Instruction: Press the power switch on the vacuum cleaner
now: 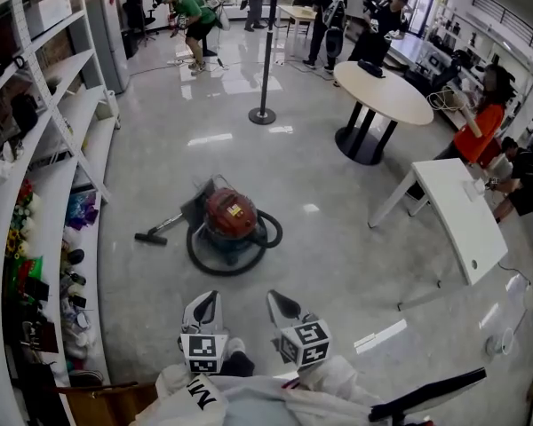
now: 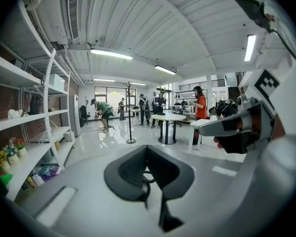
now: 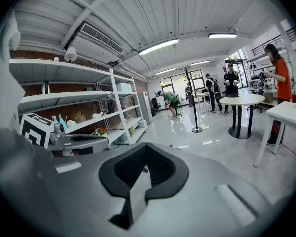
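Observation:
The vacuum cleaner (image 1: pixel 231 218) stands on the shiny floor in the middle of the head view: a red drum body on a black base. Its black hose (image 1: pixel 211 263) loops around it, and a floor nozzle (image 1: pixel 149 236) lies to its left. I cannot pick out a power switch at this distance. My left gripper (image 1: pixel 208 298) and right gripper (image 1: pixel 276 296) are held side by side low in the head view, a good way short of the vacuum. Both are shut on nothing. In the gripper views, the left gripper (image 2: pixel 147 150) and right gripper (image 3: pixel 145 147) point across the room, their tips meeting.
White shelving (image 1: pixel 58 162) with small goods runs along the left. A white table (image 1: pixel 466 216) stands to the right, with a round table (image 1: pixel 382 91) and a stanchion pole (image 1: pixel 266 60) beyond the vacuum. Several people stand at the far end and the right.

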